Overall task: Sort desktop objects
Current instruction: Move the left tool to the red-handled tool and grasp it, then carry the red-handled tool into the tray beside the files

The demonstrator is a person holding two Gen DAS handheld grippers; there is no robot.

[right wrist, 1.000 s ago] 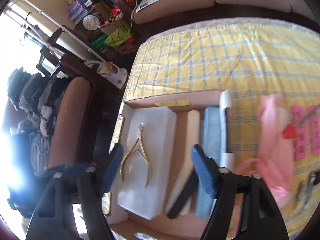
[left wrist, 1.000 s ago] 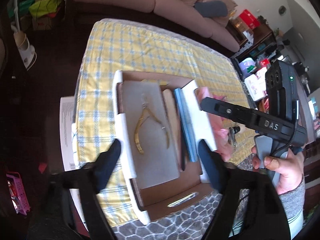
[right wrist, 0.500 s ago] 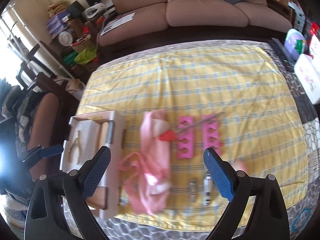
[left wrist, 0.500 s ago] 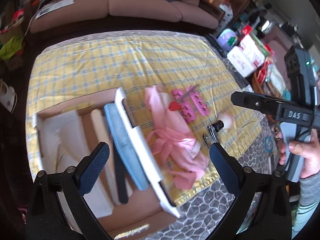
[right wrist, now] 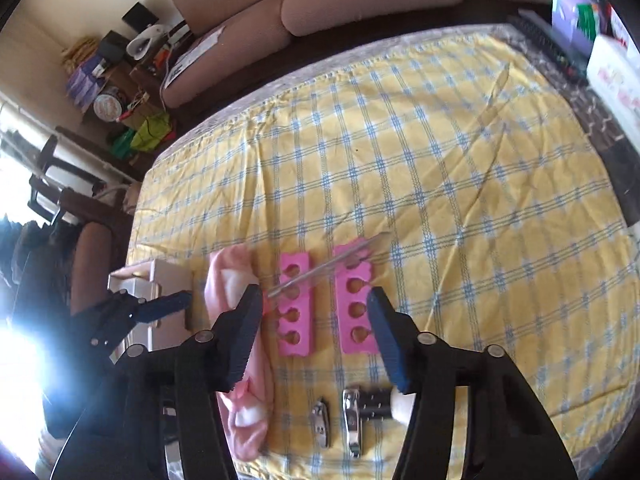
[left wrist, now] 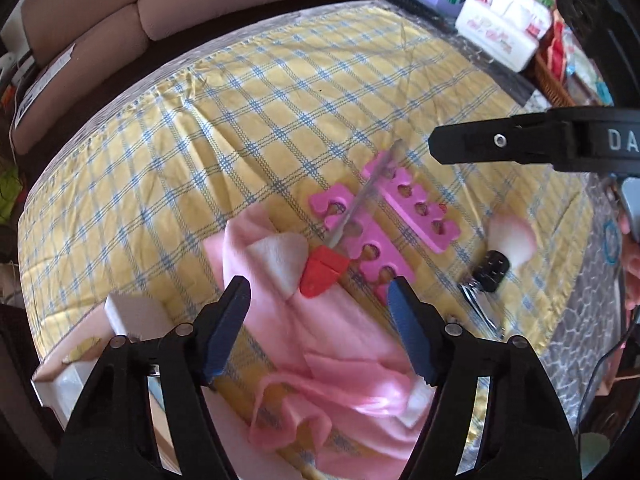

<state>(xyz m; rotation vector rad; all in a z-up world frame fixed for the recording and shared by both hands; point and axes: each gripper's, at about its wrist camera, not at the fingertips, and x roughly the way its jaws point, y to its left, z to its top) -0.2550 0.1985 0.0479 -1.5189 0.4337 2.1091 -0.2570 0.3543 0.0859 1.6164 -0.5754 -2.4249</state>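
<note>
Near the worktop's point(right wrist: 500, 168) front edge, two light, soft foam toe separators point(right wrist: 295, 302) lie flat; both grippers point(right wrist: 312, 344) point(left wrist: 318, 322) hover, fingers closing on nothing. Grasp across a narrow end.

tablecloth point(right wrist: 460, 184) yellow, blue-white check; 2 toe separators point(right wrist: 295, 308) magenta; cloth point(left wrist: 344, 344) pale pink; cuticle pusher handle point(left wrist: 322, 270) red; sofa point(right wrist: 320, 4) beige-brown.

Your left gripper point(left wrist: 318, 294) and right gripper point(right wrist: 314, 312) both point steeply down at lower centre of their frames, jaws closing with nothing pressed between them, your right hand point(left wrist: 632, 248) at the right edge.
</note>
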